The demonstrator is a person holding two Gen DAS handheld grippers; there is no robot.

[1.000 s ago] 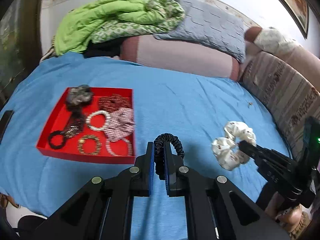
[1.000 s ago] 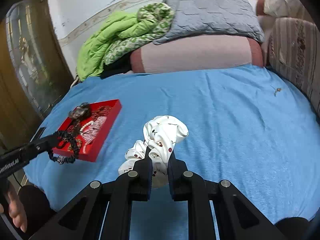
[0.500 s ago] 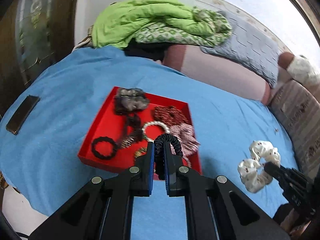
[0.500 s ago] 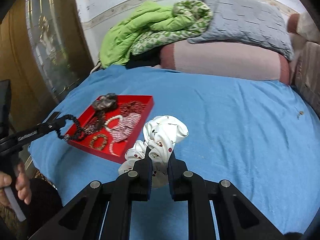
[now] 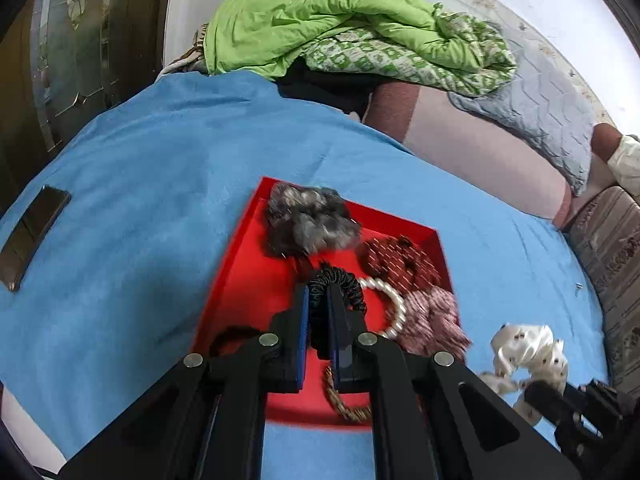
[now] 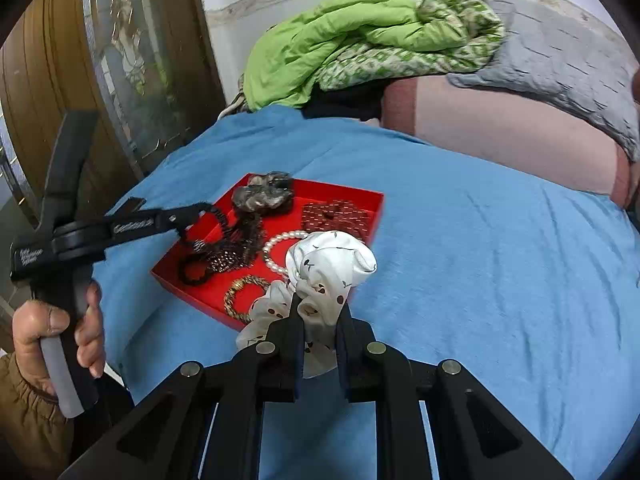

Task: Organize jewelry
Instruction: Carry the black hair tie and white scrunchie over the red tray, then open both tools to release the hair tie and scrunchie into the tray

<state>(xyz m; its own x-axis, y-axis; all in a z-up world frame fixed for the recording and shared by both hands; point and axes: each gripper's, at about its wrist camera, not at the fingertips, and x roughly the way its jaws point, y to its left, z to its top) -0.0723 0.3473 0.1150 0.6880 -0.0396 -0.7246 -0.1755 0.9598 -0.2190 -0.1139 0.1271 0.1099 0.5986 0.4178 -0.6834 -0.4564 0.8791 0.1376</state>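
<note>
**both hair ties now carried to the tray; release pending**

the left gripper [image 5: 319, 304] has travelled from open bedspread, well right of the red tray [image 5: 240, 264], to a position directly over the tray's middle. its jaws are clamped on the black coil hair tie [image 5: 340, 282]. the right gripper [image 6: 318, 320], jaws pinched on the white spotted scrunchie [image 6: 328, 264], has followed and now sits at the tray's near right edge.

judgement: the carry phase is nearly complete for both items; what remains is lowering and letting go.

orientation: the black coil hair tie stands on edge, its loop arching up and forward beyond the fingertips, long axis running along the fingers toward the grey fluffy scrunchie [image 5: 308, 222]. the white spotted scrunchie is bunched, long axis roughly upright, upper lobe tilted right.

the pearl bracelet [image 5: 390, 300] lies just beside the drop point.
</note>
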